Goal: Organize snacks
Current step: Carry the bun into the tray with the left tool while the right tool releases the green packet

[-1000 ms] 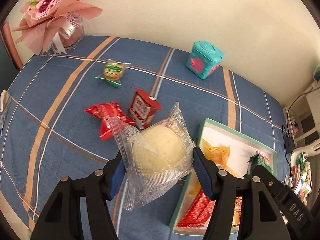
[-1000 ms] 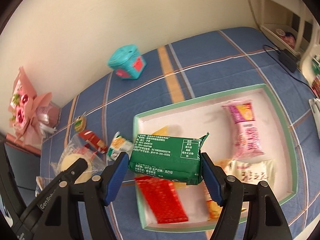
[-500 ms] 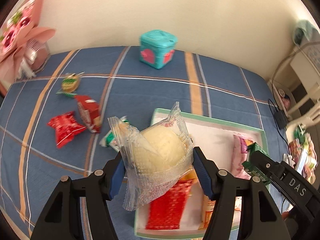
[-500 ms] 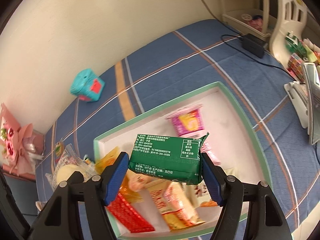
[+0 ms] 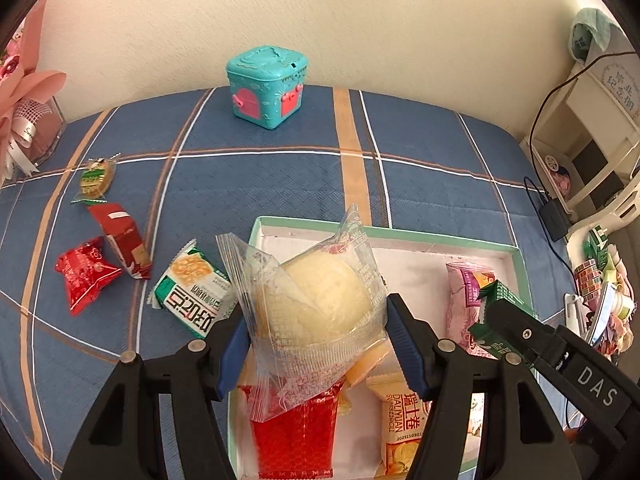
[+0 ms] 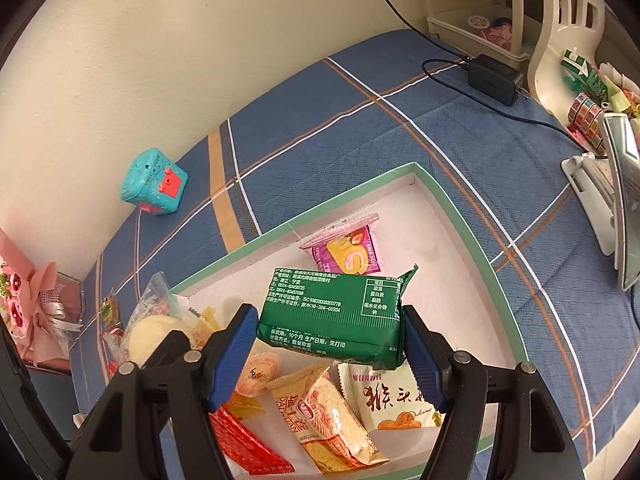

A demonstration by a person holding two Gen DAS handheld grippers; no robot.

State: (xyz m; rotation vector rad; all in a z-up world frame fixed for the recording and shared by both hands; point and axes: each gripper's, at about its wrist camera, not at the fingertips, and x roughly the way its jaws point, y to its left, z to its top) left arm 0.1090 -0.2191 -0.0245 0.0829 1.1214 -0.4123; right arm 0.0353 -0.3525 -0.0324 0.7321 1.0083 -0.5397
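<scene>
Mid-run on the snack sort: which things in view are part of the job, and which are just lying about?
Job: bun in clear wrapper in left gripper; green packet in right gripper; green-rimmed box; loose snacks on the cloth, e.g. red pouch.

Lying about: teal toy box; pink bouquet; power adapter.

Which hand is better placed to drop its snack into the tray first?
Right, probably: its green packet hangs over a bare part of the tray, while the left gripper's bun packet hangs over piled snacks.

Words and numbers that can be read

"DAS" is printed in white on the black right gripper. "DALIYUAN" is seen on the yellow snack pack. "SC10833028203778" is printed on the green packet, under Chinese words.
</scene>
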